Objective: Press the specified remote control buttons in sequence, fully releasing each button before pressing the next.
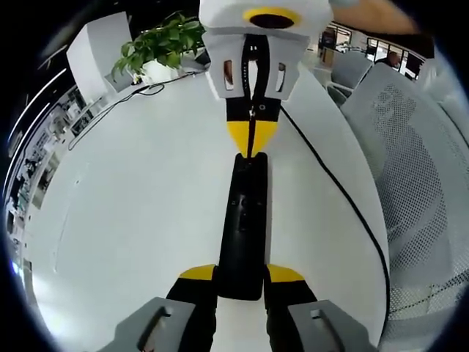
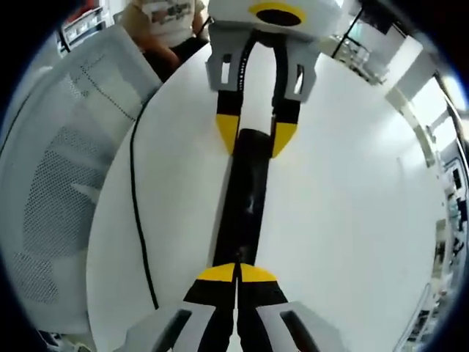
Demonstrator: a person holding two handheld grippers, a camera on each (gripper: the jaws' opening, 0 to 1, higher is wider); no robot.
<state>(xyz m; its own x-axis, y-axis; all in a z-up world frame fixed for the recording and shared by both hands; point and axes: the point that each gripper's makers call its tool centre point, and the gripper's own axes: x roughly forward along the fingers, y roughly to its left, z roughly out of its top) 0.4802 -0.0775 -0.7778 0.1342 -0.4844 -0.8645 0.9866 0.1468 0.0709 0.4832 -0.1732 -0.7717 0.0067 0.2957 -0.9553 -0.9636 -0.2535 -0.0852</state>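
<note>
On the round white table (image 1: 132, 220), seen from the left gripper view, a long black remote control (image 1: 244, 220) lies lengthwise. The left gripper (image 1: 242, 277) grips the remote's near end between its yellow-tipped jaws. The right gripper (image 1: 252, 139) comes in from the far side with its jaws pressed together, tips meeting at the remote's far end. A thin black cable (image 1: 344, 198) runs across the table beside a white mesh chair (image 1: 418, 176), and a green potted plant (image 1: 161, 44) stands at the far edge.

From the right gripper view, the right gripper (image 2: 237, 273) has its jaws closed tip to tip over the remote's (image 2: 245, 198) near end, while the left gripper (image 2: 254, 136) clasps the far end.
</note>
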